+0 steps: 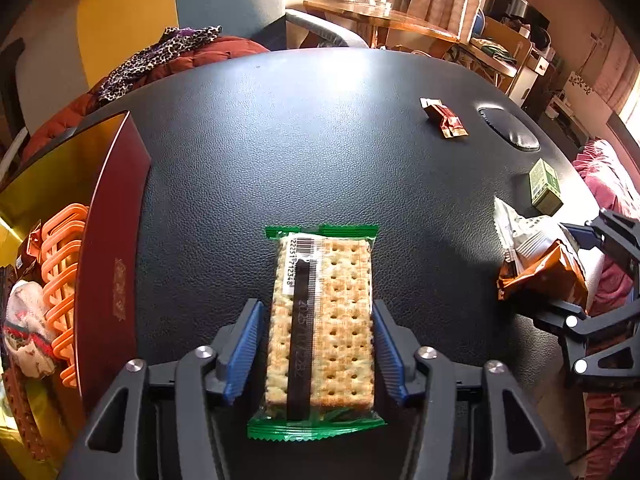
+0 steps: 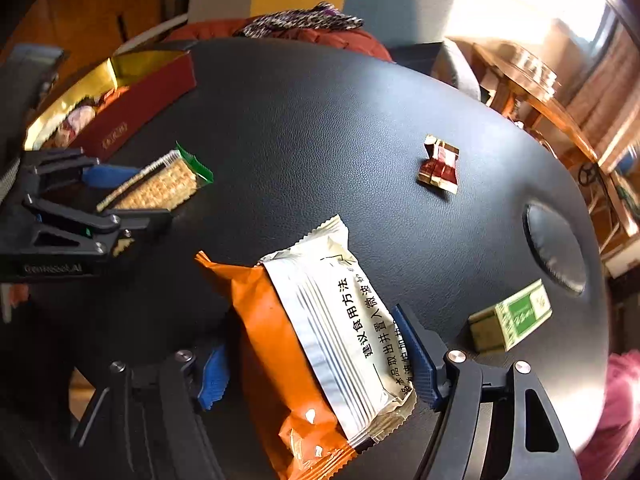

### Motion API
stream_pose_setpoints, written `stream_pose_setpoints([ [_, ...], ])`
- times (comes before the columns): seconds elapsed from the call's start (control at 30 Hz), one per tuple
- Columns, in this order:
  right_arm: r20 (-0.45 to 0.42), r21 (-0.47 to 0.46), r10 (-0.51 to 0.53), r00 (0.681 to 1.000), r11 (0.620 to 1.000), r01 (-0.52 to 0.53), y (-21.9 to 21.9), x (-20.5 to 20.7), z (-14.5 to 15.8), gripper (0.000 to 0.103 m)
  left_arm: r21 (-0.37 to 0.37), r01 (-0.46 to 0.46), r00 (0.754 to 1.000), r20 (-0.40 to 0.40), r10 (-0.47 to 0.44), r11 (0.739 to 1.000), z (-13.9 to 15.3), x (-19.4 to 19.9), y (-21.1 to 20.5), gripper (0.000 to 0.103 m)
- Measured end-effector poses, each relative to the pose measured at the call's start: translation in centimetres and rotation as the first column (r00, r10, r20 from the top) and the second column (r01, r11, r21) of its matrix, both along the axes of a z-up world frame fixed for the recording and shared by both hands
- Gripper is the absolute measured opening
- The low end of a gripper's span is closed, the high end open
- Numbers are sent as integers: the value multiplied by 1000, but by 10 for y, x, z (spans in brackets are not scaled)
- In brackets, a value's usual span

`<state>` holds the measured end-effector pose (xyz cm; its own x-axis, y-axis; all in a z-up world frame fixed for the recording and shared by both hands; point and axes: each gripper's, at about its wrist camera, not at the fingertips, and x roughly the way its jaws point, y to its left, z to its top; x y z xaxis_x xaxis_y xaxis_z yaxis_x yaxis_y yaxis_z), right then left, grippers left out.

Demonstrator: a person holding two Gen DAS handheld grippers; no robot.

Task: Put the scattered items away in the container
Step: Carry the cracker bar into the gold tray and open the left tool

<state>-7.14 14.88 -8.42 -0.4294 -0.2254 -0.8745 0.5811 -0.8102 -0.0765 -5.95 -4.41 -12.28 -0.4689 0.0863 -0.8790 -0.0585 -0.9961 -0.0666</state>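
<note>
Nearest the lens, the left tool is clamping a green-edged cracker pack, blue pads pressing both long sides, the pack lying over the black table. The right tool is gripping an orange-and-white snack bag between its blue pads.

Only the left view is looking into the red box at 9 o'clock, where an orange plastic rack, a white pouch and brown wrappers are sitting against the gold lining; the right view is showing this box at 10 o'clock, its contents blurred. The right view alone is showing the bag's printed text.

A small green box is lying at 3 o'clock beside the right tool. A red-brown candy wrapper is resting near 1 o'clock, well apart.
</note>
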Motion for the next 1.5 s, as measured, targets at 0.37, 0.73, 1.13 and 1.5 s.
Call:
stream_pose_setpoints([
  [0.37, 8, -155, -221, 975, 963, 220, -4, 30, -4, 73, 104, 24, 999, -47, -19, 994, 11, 27, -10, 49],
  [0.73, -1, -176, -288, 958, 943, 283, -13, 29, -9, 73, 117, 26, 992, -130, -11, 993, 44, 55, -15, 49],
  [1.13, -12, -149, -296, 955, 945, 291, -16, 27, -11, 72, 68, -231, 946, -219, 240, 971, 92, 70, -124, 49],
  [1.5, -7, -140, -308, 952, 942, 303, -17, 24, -12, 72, 2, -415, 906, -88, 414, 910, 47, 45, -221, 49],
])
